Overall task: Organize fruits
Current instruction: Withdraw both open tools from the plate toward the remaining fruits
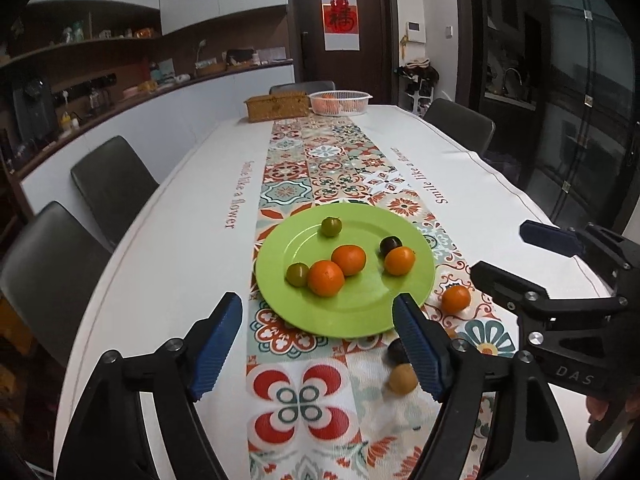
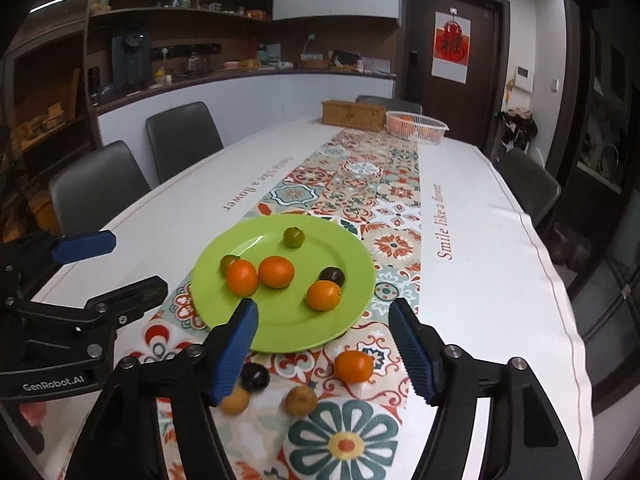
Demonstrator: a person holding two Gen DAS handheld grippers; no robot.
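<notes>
A green plate (image 1: pixel 360 312) (image 2: pixel 280 328) on the patterned runner holds three oranges, two green fruits and a dark plum (image 1: pixel 390 245). Off the plate, near its front edge, lie an orange (image 2: pixel 353 366) (image 1: pixel 456 298), a dark plum (image 2: pixel 255 377), and two brown fruits (image 2: pixel 301 400) (image 2: pixel 235 401). My left gripper (image 1: pixel 318 344) is open and empty just before the plate. My right gripper (image 2: pixel 324 348) is open and empty above the loose fruits. Each gripper shows at the side of the other's view.
A wicker box (image 1: pixel 277 106) and a white basket of oranges (image 1: pixel 340 102) stand at the table's far end. Grey chairs (image 1: pixel 112 184) line both sides. A counter with shelves runs along the left wall.
</notes>
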